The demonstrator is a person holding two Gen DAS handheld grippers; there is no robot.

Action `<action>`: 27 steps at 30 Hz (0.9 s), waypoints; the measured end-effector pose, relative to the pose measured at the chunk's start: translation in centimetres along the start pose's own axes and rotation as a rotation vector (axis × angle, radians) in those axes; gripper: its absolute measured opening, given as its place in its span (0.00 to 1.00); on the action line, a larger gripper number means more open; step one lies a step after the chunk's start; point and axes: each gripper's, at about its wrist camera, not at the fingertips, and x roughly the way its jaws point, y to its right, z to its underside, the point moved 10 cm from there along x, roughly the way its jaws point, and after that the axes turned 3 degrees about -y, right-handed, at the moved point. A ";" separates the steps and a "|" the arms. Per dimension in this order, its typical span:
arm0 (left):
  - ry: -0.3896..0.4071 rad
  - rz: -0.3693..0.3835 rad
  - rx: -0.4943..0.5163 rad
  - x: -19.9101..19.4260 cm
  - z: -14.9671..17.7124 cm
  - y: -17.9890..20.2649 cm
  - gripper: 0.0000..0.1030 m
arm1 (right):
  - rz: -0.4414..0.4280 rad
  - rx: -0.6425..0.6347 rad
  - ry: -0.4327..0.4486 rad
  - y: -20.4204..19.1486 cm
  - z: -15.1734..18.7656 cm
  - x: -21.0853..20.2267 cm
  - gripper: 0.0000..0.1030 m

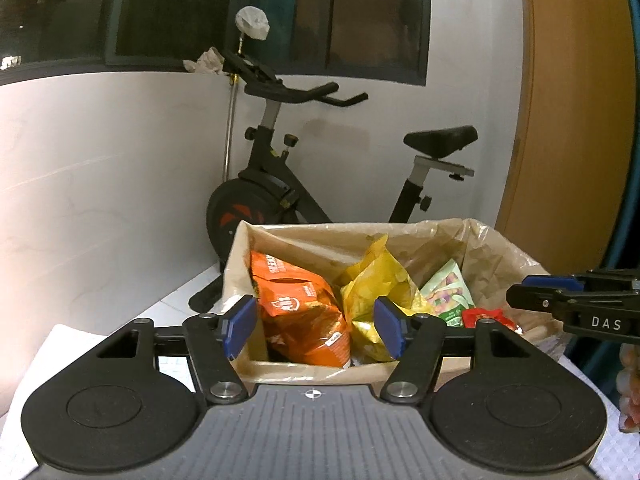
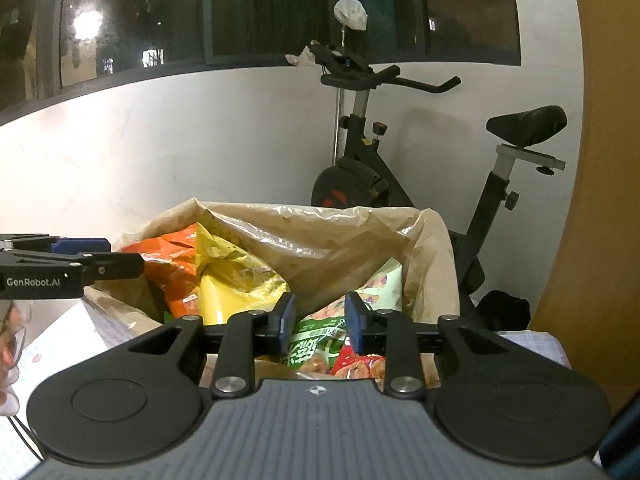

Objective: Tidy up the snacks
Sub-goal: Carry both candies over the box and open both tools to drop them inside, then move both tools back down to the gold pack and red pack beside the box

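A cardboard box [image 1: 304, 372] lined with clear plastic holds several snack packs: an orange bag [image 1: 300, 312], a crumpled yellow bag [image 1: 376, 280], a green packet [image 1: 448, 292] and a red packet [image 1: 484, 316]. My left gripper [image 1: 316, 328] hovers open over the box's near rim, its blue pads either side of the orange bag and clear of it. My right gripper [image 2: 320, 322] is open with a narrow gap above the green packet [image 2: 320, 340], beside the red packet [image 2: 352, 364]. Each gripper shows side-on in the other's view: right gripper [image 1: 520, 290], left gripper [image 2: 132, 260].
The box [image 2: 436, 240] stands on a white checked cloth [image 1: 80, 344]. Behind it an exercise bike [image 1: 280, 184] stands against a white wall under a dark window. A wooden panel [image 1: 560, 100] rises at the right. Another snack pack [image 1: 630, 392] lies outside the box.
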 end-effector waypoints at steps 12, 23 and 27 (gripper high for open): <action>0.023 0.022 -0.035 -5.9 3.1 -1.7 0.65 | -0.074 -0.008 0.142 -2.4 1.5 -5.3 0.32; -0.100 0.003 -0.115 -4.9 10.1 -3.6 0.64 | -0.119 -0.034 0.090 -4.6 6.5 -6.1 0.33; -0.139 -0.004 -0.131 -4.2 12.3 -3.8 0.64 | -0.146 0.001 0.005 -5.1 9.5 -4.4 0.34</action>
